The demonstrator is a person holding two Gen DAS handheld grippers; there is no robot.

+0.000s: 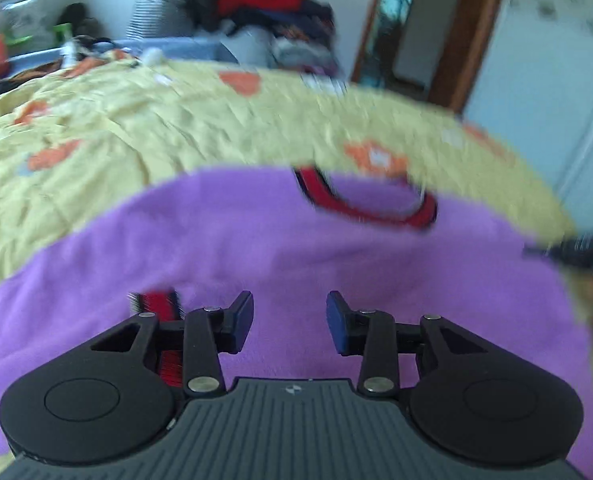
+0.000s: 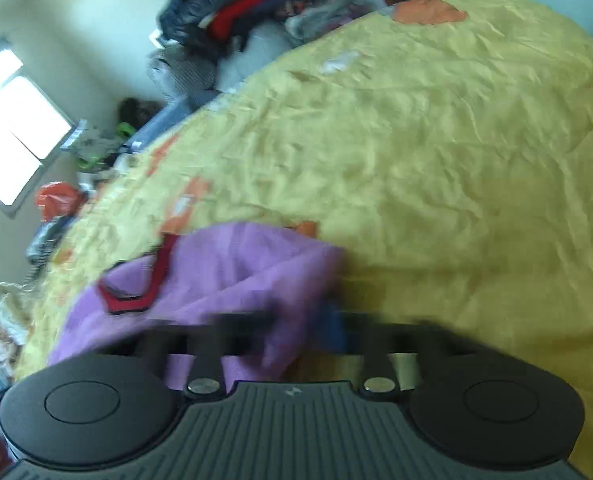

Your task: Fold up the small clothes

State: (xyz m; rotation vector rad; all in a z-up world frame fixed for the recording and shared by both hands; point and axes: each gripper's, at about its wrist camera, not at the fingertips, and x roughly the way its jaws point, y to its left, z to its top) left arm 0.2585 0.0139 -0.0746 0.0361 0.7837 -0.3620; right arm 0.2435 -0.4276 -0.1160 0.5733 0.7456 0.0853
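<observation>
**Purple top: fold only just starting**

The purple top [image 1: 256, 248] is lying on the bed [image 1: 136, 128], spread mostly flat over the yellow quilt with its red-trimmed neck opening [image 1: 368, 204] facing away from the left wrist camera. A red-trimmed cuff or hem [image 1: 156, 300] is showing just beside the left claw's inner finger. No clean crease or stacked layer is showing in the left view, so the garment is reading as largely unfolded.

In the right wrist view the top [image 2: 236, 272] is looking bunched and lifted along its near edge, with the neck trim [image 2: 144, 288] off to the left. Judging from that, one side is being raised for a first fold; it is not laid over yet.

The left claw [image 1: 290, 322] is hovering low over the fabric with its jaws spread and nothing between them. The right claw [image 2: 296, 332] is too smeared by motion to read; purple cloth is crossing the gap between its fingers, which suggests a pinch on the top's edge, but I cannot tell for sure.

Left to do, as I judge it: bring the sides or sleeves in, fold the body over, smooth it down.

Beyond the bed, a pile of clothes [image 2: 248, 8] is sitting against the far wall, and a window [image 2: 12, 132] is lighting the room.
</observation>
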